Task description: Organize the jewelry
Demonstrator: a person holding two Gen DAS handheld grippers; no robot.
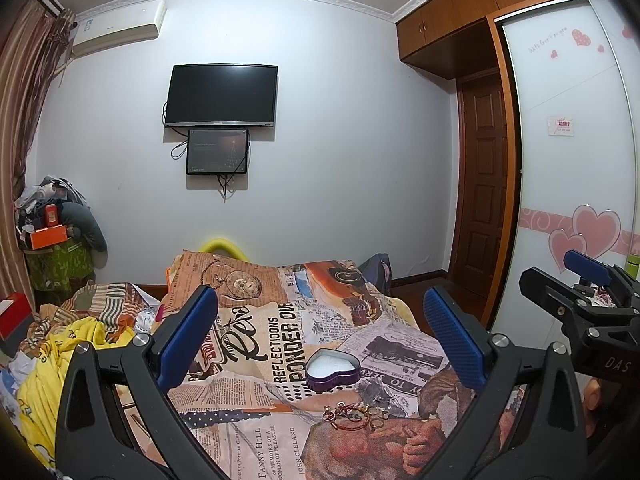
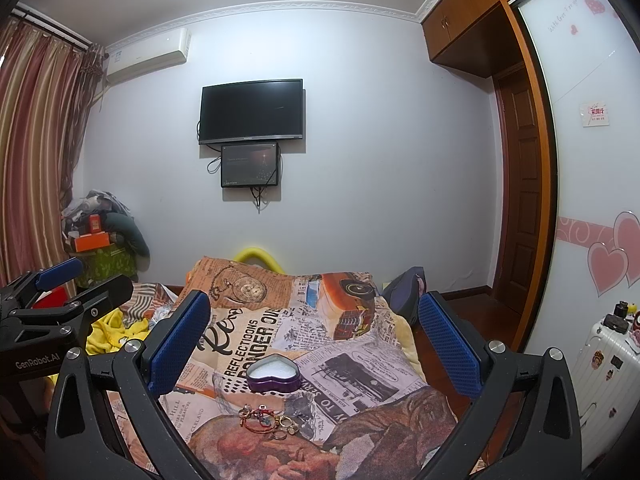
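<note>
A purple heart-shaped tin [image 1: 333,369], open with white lining, sits on the newspaper-print bedspread [image 1: 256,336]; it also shows in the right wrist view [image 2: 273,373]. Just in front of it lies a small heap of jewelry [image 1: 356,414]: several rings and a red cord bracelet, also in the right wrist view [image 2: 272,420]. My left gripper [image 1: 320,340] is open and empty, held above the tin and the heap. My right gripper [image 2: 312,344] is open and empty, also above them. The right gripper shows at the right edge of the left view [image 1: 592,292].
The bedspread [image 2: 360,360] covers the bed. Yellow clothing [image 1: 60,360] is bunched at the bed's left. A white suitcase [image 2: 604,364] stands at the right by the wardrobe. A dark bag [image 2: 404,292] lies at the bed's far right corner.
</note>
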